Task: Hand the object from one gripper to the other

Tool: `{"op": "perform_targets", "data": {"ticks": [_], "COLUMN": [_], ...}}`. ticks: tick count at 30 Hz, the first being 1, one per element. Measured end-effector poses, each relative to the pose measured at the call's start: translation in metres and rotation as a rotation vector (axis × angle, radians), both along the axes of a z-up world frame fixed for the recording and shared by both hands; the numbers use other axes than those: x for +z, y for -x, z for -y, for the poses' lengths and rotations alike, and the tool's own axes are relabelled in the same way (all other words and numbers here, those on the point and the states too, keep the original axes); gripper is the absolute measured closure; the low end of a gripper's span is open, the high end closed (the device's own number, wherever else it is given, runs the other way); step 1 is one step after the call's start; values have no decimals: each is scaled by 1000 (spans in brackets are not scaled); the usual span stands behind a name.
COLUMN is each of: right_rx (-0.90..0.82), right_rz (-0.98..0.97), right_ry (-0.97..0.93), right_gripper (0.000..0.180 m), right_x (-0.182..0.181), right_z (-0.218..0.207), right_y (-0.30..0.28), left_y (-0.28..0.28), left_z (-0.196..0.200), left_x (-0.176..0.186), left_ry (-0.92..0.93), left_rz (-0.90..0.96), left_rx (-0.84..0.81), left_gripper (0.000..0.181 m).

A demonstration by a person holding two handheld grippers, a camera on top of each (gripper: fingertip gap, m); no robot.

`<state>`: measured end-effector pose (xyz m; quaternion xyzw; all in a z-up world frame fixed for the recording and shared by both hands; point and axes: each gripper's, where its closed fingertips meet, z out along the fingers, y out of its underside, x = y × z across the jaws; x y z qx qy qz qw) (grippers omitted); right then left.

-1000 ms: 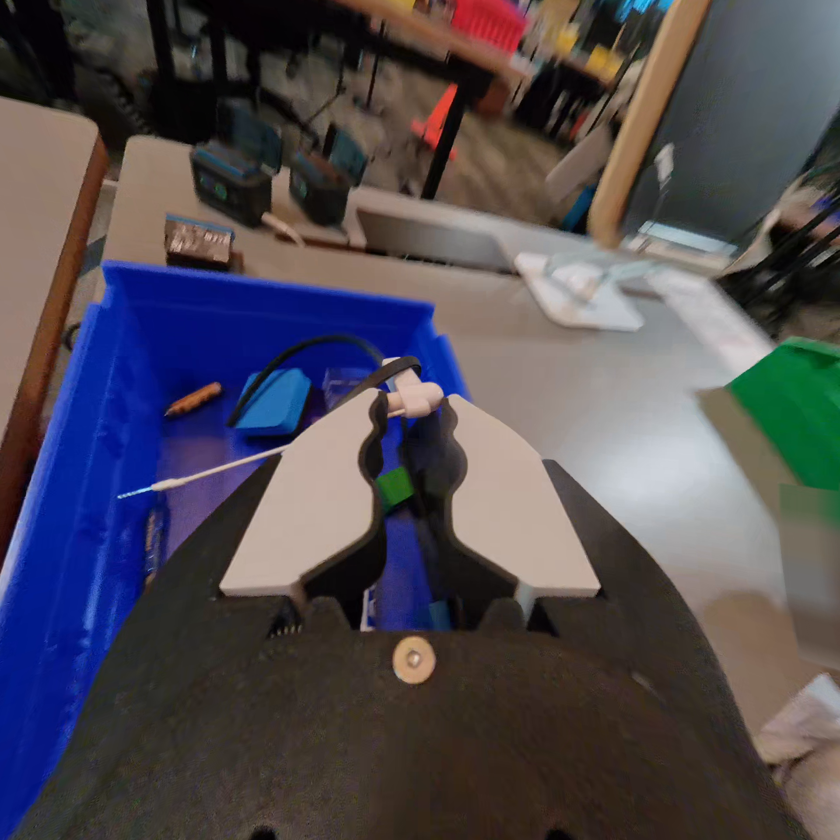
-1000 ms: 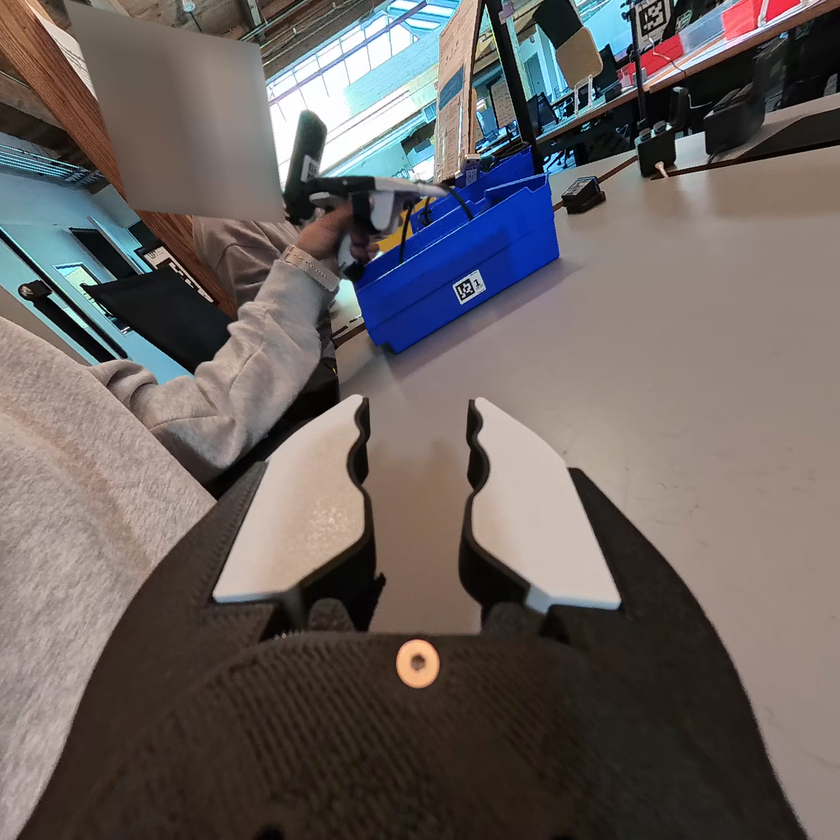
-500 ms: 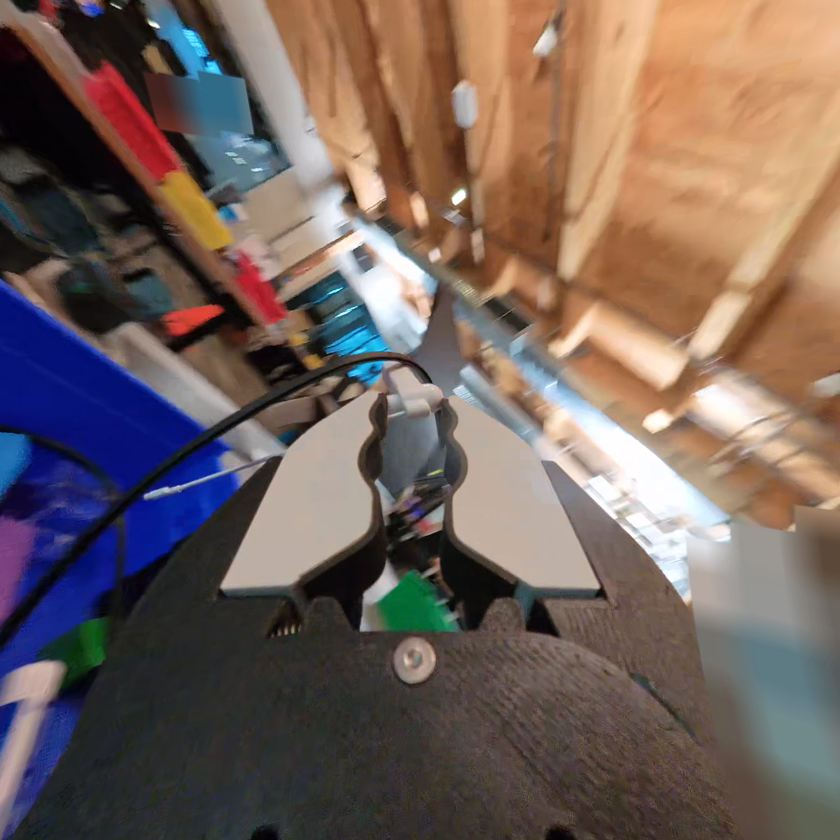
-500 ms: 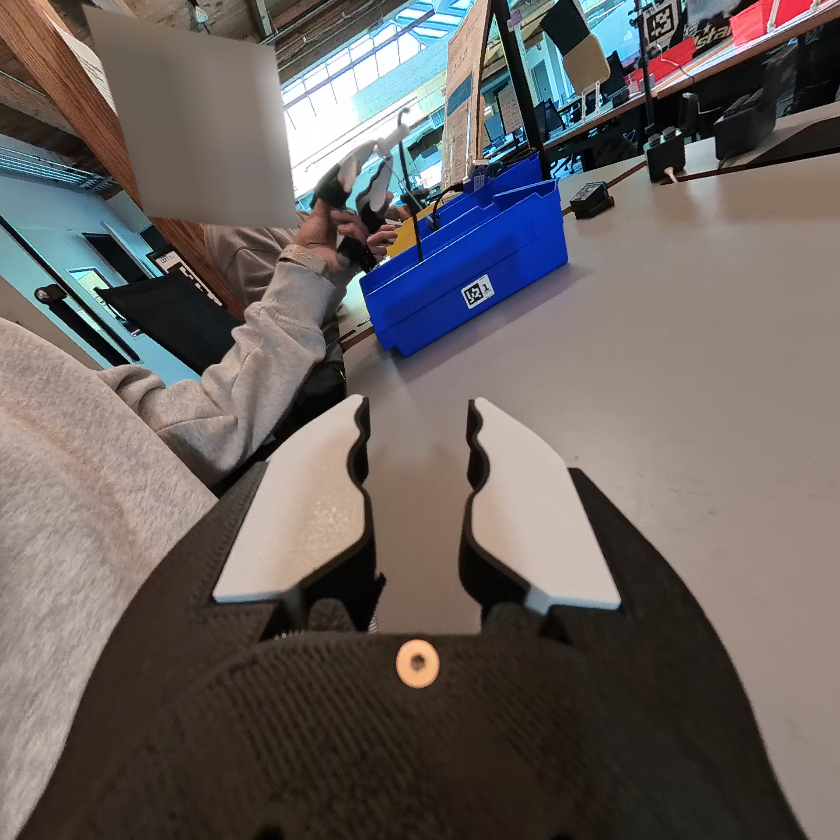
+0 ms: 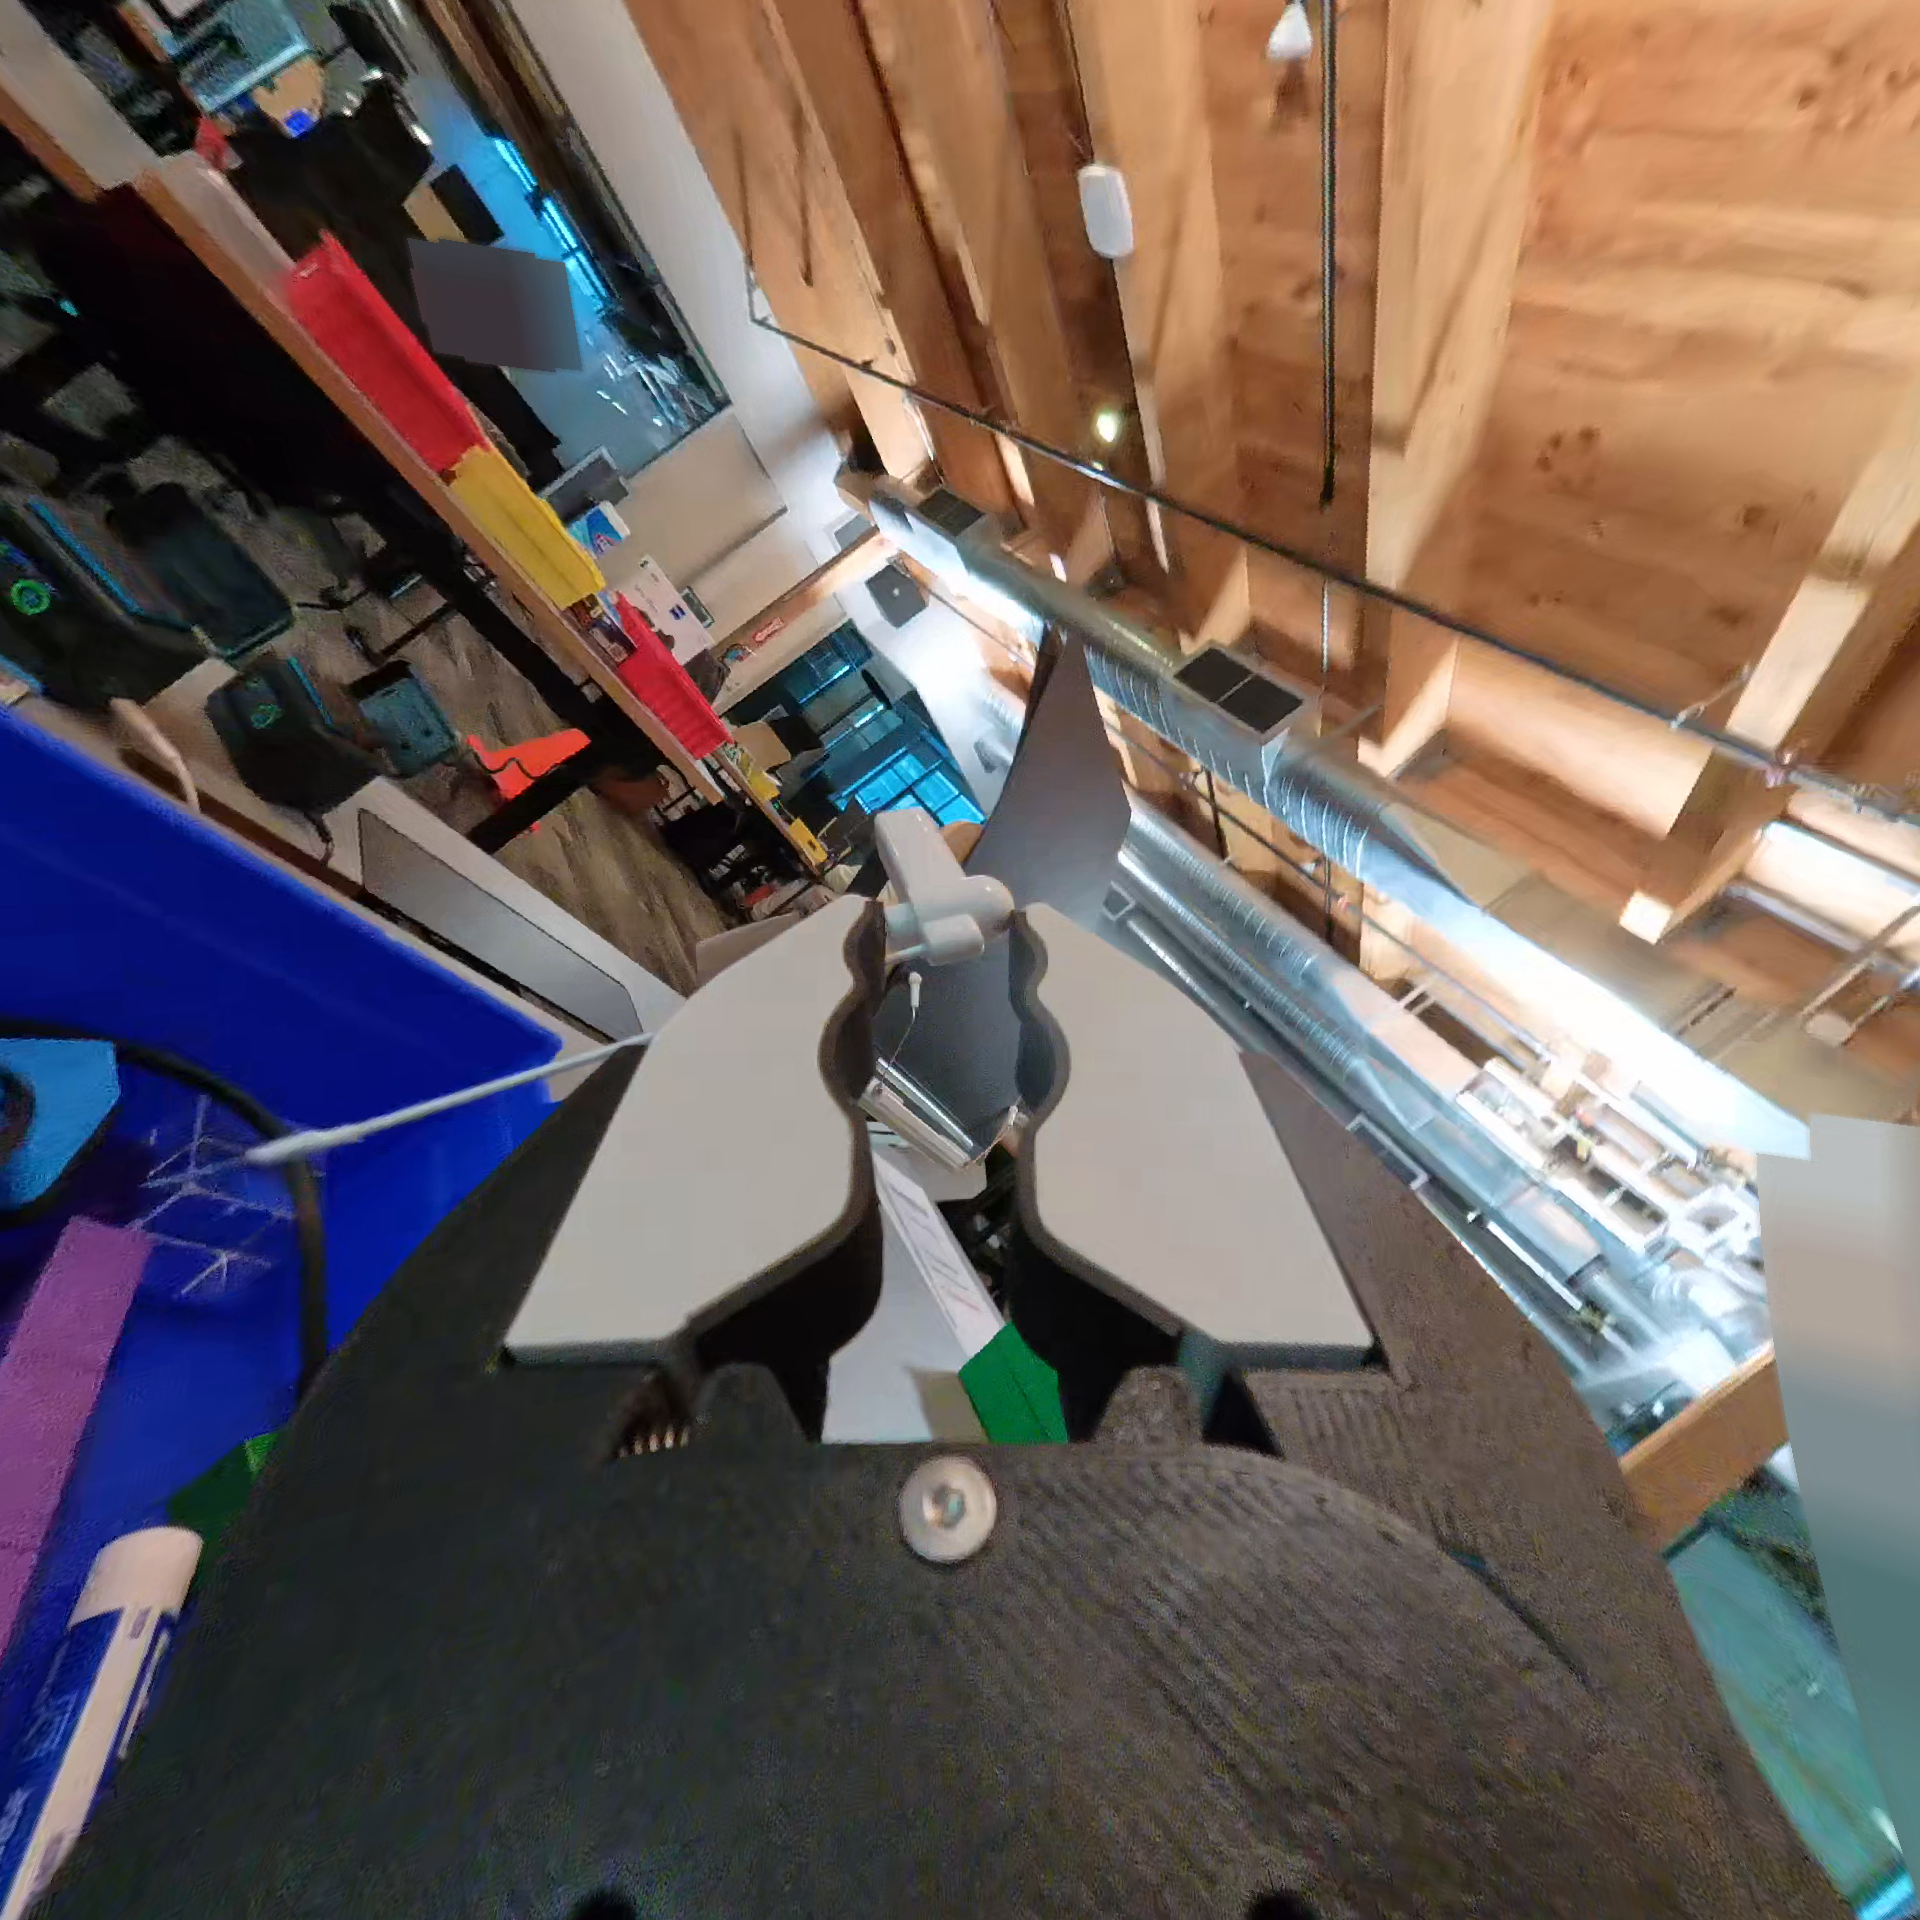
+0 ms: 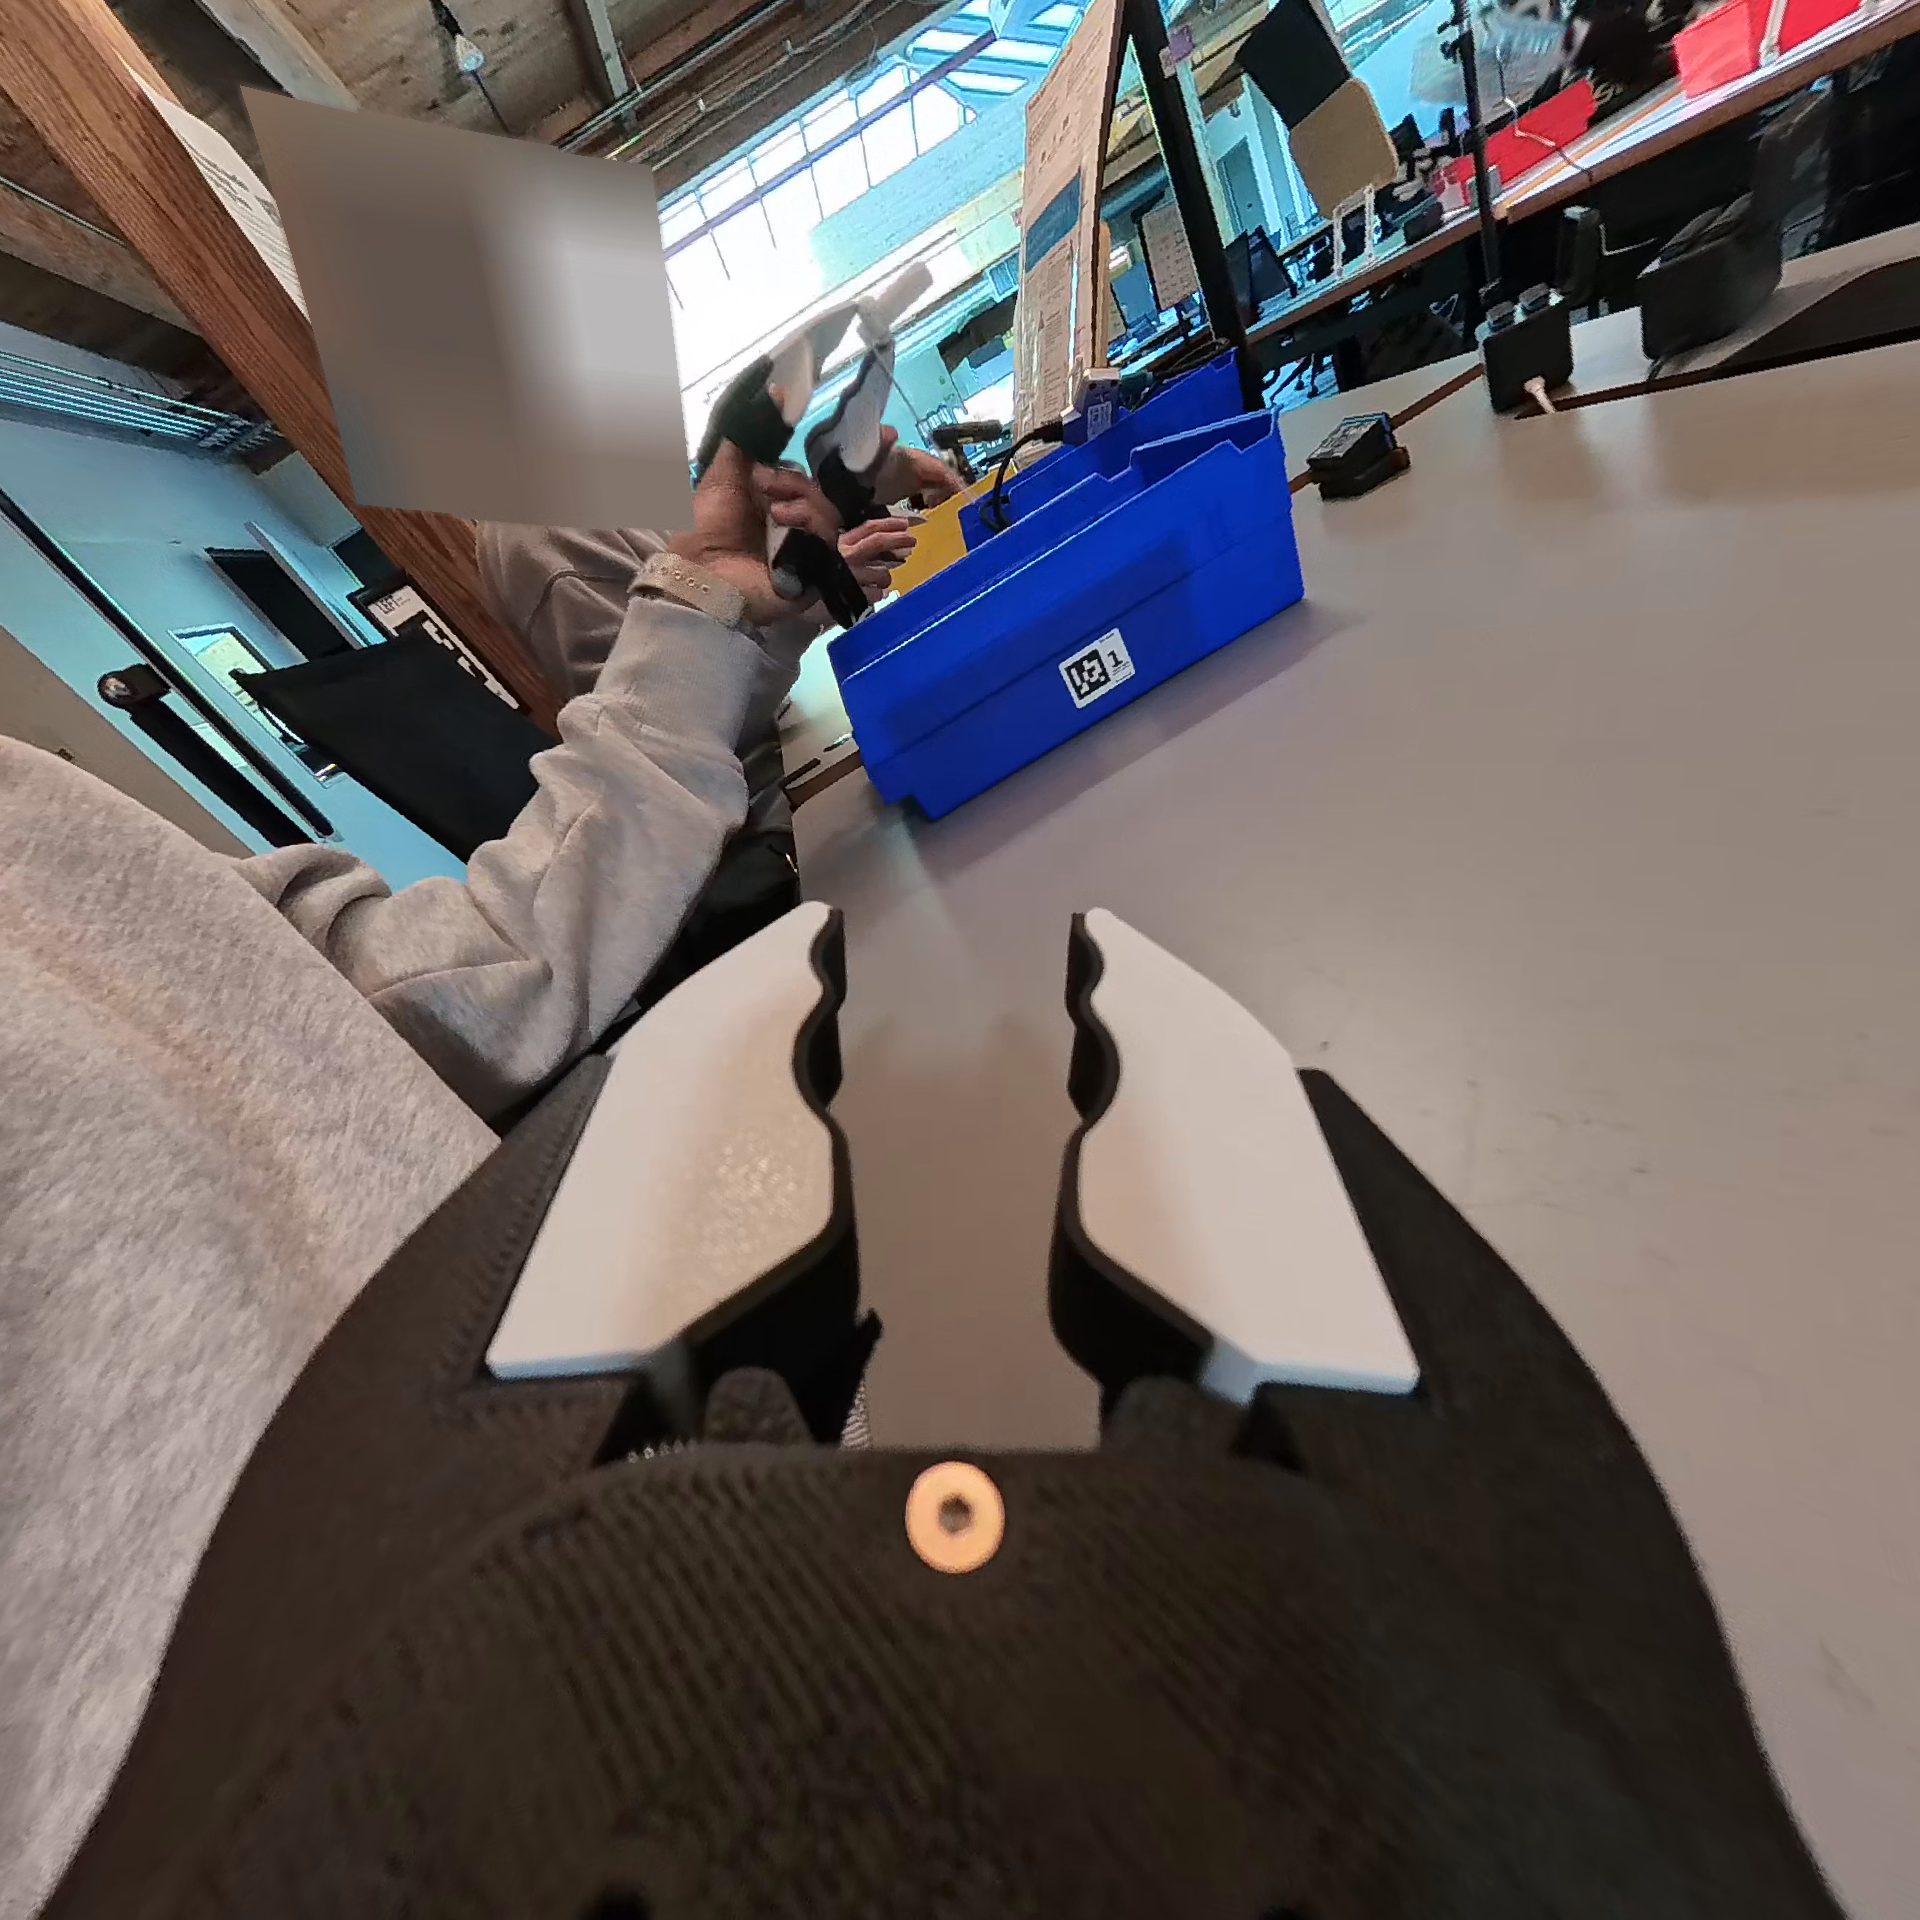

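Two hand-held grippers sit well apart above a grey table [image 6: 1558,831]. Raised and tilted toward the timber ceiling, the left gripper [image 5: 943,930] pinches a small white plastic piece [image 5: 935,904] at its fingertips, a thin white cord [image 5: 436,1107] trailing from it down over the blue bin [image 5: 260,935]. From the right wrist view, the same gripper [image 6: 831,374] appears lifted in a person's hand [image 6: 748,530], grey sleeve [image 6: 623,810] bent at the elbow, above the near end of the blue bin [image 6: 1091,613] by the table's left edge. Low over the table's near edge, the right gripper [image 6: 954,935] holds nothing, its white fingers [image 6: 707,1164] spread with bare tabletop between them
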<state>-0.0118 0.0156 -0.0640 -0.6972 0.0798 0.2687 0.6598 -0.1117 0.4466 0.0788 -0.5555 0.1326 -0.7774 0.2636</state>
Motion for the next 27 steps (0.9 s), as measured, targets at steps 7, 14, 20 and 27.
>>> {"op": "perform_targets", "data": {"ticks": [7, 14, 20, 27], "right_rx": [2, -15, -1, -110], "right_rz": [-2, 58, 196, 532], "right_ry": [-2, 1, -138, -250], "right_gripper": [138, 139, 138, 157], "right_x": [0, 1, 26, 49], "right_z": [0, 2, 19, 50], "right_y": [1, -2, -8, -28], "left_y": [-8, -61, -116, -145], "left_z": [30, 122, 261, 404], "left_x": [27, 45, 26, -47], "left_ry": [-93, -203, -245, -14], "left_rz": [15, 20, -17, -108], "left_rx": [-60, -340, -774, -1267], "left_gripper": [158, 159, 158, 158]}}
